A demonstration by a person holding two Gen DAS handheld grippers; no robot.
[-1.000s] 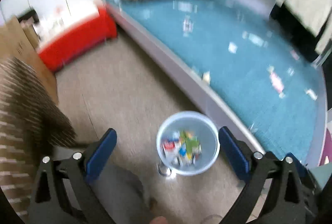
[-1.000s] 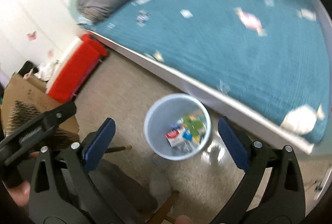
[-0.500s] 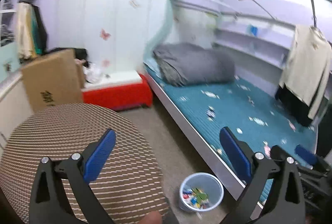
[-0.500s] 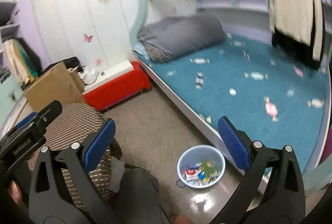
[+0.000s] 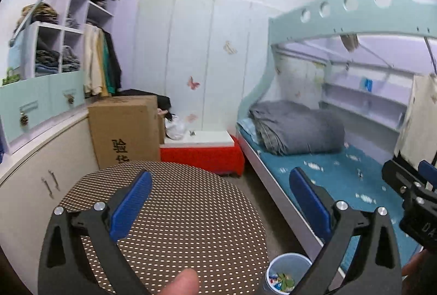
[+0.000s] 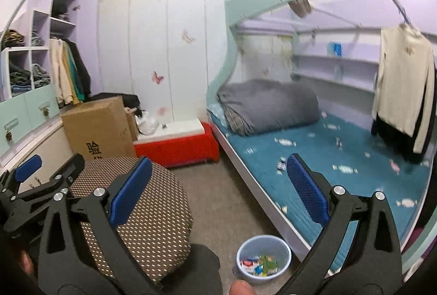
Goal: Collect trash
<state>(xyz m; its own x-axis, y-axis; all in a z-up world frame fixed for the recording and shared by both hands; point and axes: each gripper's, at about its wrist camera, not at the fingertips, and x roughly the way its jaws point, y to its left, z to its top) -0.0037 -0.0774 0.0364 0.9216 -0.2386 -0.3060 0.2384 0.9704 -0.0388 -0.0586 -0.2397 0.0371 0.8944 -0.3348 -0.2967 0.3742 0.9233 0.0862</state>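
On your right the lower bunk's teal mattress (image 6: 355, 158) carries a rolled grey duvet (image 6: 267, 106) at its far end and scattered wrappers (image 6: 285, 142) nearer you. The floor (image 6: 218, 196) holds a small bin (image 6: 263, 258) of trash beside the bed, a dotted round stool (image 6: 153, 215) on your left and a red box (image 6: 177, 147) far back.

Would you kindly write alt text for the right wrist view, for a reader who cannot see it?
The right tongs are open and empty, facing a bunk bed whose teal mattress is littered with candy wrappers. A pale blue bin holding trash sits on the floor beside the bed, with a dotted round stool at left.
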